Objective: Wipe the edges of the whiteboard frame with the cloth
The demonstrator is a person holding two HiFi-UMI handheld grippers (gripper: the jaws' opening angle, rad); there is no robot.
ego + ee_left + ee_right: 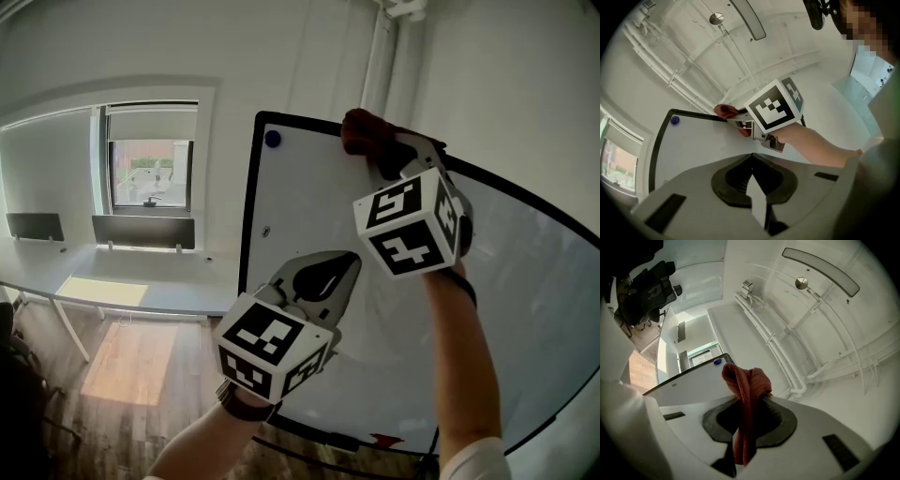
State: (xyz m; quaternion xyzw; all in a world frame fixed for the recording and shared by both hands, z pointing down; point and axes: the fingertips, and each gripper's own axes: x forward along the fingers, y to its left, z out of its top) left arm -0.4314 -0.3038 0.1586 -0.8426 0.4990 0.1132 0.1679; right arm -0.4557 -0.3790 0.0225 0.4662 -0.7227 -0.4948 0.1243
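Two grippers are held up before the whiteboard. The red cloth is clamped between the closed jaws of the right gripper and is pressed on the top edge of the black frame, to the right of a blue magnet. The left gripper is seen lower, over the white surface, its jaws brought together with nothing between them.

No legible text, numbers, brands or signs in any view. Left marker cube, behind the left claw, and right marker cube, behind the right claw: black-and-white square patterns only, no letters. Whiteboard: no readable writing; red mark at its near bottom edge too small to tell.
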